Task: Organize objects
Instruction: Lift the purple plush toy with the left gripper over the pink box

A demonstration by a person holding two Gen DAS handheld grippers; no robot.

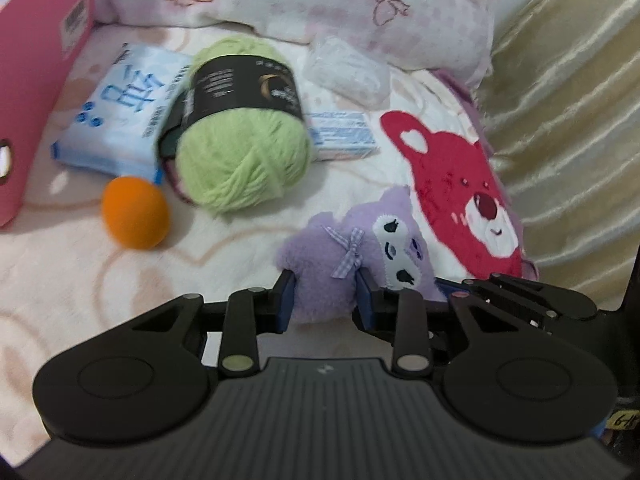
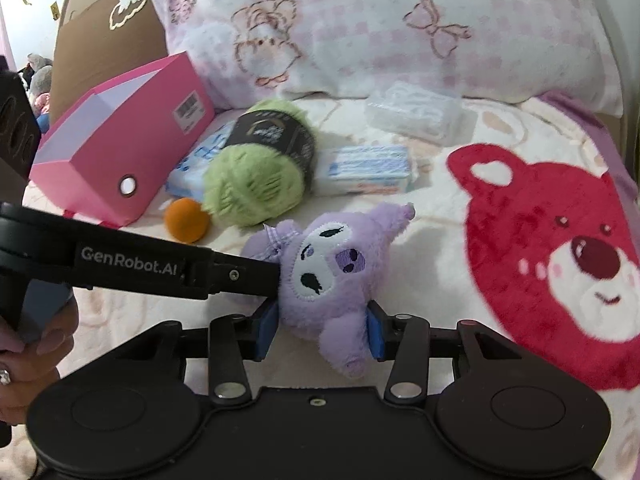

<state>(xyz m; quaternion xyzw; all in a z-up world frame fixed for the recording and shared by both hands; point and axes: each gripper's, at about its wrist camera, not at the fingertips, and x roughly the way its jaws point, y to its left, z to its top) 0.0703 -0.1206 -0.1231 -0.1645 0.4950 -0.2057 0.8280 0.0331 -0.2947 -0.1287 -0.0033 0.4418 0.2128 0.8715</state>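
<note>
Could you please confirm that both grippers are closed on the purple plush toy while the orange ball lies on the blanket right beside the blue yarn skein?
Not quite: the yarn skein is light green with a black label, not blue, as the left wrist view shows. The rest holds: the left gripper and right gripper both clamp the purple plush toy, and the orange ball lies on the blanket beside the skein.

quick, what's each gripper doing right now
Left gripper: closed on the purple plush toy.
Right gripper: closed on the same plush toy, pads pressing its lower part.
</note>
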